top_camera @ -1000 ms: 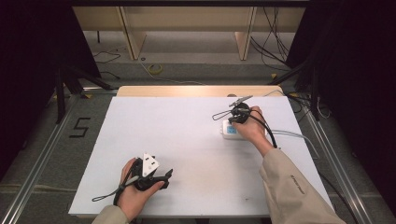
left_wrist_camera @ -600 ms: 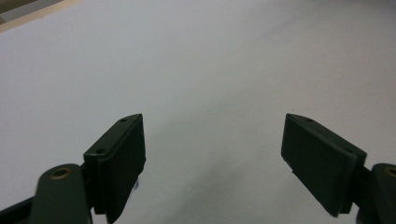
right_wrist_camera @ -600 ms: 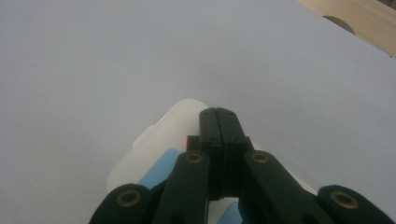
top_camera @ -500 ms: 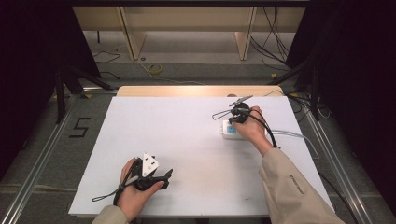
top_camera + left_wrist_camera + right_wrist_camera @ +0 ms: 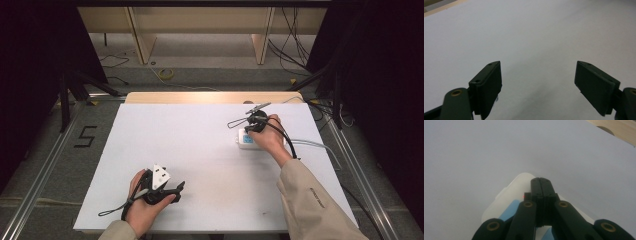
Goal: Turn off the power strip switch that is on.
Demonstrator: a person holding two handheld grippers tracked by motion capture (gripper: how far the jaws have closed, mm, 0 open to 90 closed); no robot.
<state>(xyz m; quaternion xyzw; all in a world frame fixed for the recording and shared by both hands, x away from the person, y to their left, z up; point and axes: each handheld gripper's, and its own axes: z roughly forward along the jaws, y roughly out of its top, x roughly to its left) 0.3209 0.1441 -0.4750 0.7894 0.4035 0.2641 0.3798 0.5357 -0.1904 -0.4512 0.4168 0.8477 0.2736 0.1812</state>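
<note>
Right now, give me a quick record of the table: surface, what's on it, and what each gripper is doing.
surface: white table
object: small white device with blue panel, far right part of the table
left gripper: jaws wide apart, nothing between them, low over bare table near the front edge
right gripper: jaws closed together, tips over the device; contact can't be told

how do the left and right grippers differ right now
The left gripper has its jaws wide apart; the right gripper has its jaws pressed together. The left gripper rests over bare white table near the front edge; the right gripper is farther back, over a small white and blue device. Both have black jaws.
</note>
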